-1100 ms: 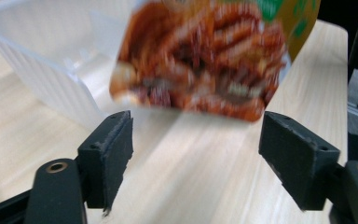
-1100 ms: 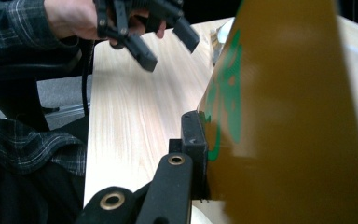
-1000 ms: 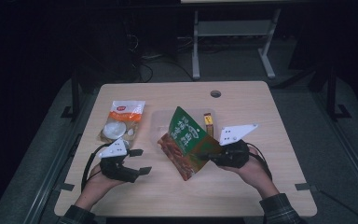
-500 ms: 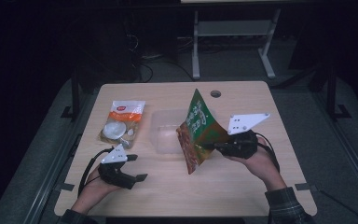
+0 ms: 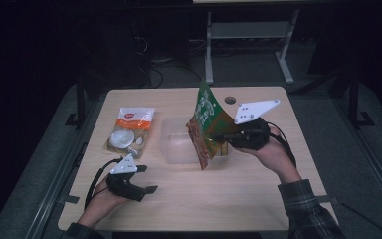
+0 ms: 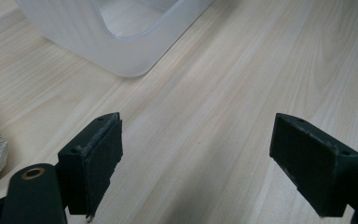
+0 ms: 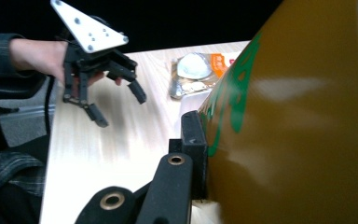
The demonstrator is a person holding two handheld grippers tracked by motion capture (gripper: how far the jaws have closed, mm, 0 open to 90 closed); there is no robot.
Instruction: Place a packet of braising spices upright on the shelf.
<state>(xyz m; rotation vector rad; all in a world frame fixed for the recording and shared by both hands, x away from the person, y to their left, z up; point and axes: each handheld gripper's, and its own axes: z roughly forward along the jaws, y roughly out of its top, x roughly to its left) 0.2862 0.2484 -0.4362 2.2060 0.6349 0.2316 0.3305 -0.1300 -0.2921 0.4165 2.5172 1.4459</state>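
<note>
A green, orange and brown snack bag (image 5: 206, 122) hangs nearly upright over the right end of a clear plastic container (image 5: 176, 149) at the table's middle. My right gripper (image 5: 224, 135) is shut on the bag's right edge; in the right gripper view the bag (image 7: 298, 121) is pressed against one black jaw of the right gripper (image 7: 200, 135), and the other jaw is hidden behind it. My left gripper (image 5: 146, 180) rests open near the front left edge, with bare wood between its pads (image 6: 196, 140). The container's corner (image 6: 116, 42) lies just ahead of it.
An orange and white food packet (image 5: 129, 129) lies flat at the left of the wooden table (image 5: 258, 199), beside the container. A round cable hole (image 5: 230, 100) sits near the far edge. The right gripper view also shows the left gripper (image 7: 120, 107) and the packet (image 7: 196, 70).
The right gripper has raised the snack bag off the table and swung it upright over the container. The left gripper has let go and drawn back toward the front left edge.
</note>
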